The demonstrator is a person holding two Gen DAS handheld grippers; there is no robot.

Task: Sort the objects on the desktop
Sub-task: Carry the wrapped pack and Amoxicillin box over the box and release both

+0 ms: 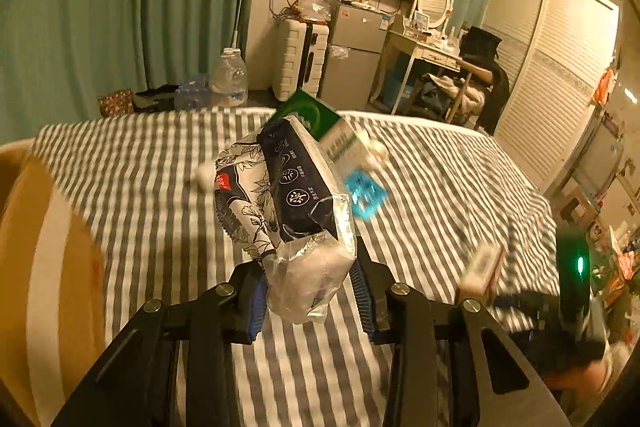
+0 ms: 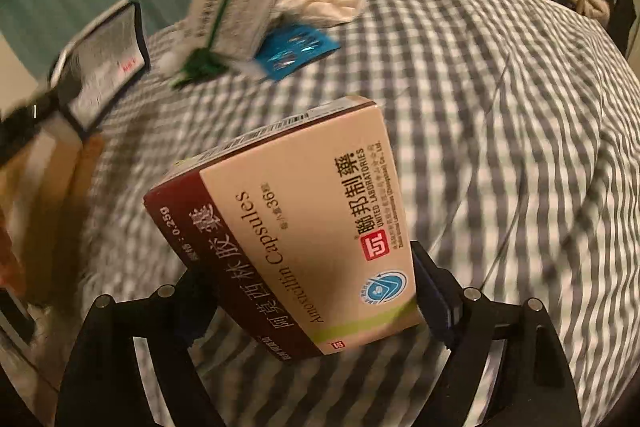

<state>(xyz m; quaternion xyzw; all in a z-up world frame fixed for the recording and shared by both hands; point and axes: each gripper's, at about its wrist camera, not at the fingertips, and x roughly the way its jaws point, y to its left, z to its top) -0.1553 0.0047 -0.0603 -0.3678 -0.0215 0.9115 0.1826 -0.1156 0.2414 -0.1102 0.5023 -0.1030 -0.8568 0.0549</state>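
My left gripper (image 1: 308, 291) is shut on a tissue pack (image 1: 288, 199) with a dark blue and white floral wrapper, held above the striped bed. My right gripper (image 2: 316, 307) is shut on a beige and maroon Amoxicillin capsule box (image 2: 288, 223), also lifted off the bed; that box shows small in the left wrist view (image 1: 482, 269). On the bed lie a green and white medicine box (image 2: 232, 19), a blue blister pack (image 2: 296, 51) and crumpled white tissue (image 2: 324, 1). The tissue pack shows at the left of the right wrist view (image 2: 104, 63).
A cardboard box (image 1: 44, 267) stands at the left edge of the bed (image 1: 440, 187). Beyond the bed are water bottles (image 1: 228, 75), a white suitcase (image 1: 300, 59), a small fridge (image 1: 356, 55) and a dressing table (image 1: 428, 39).
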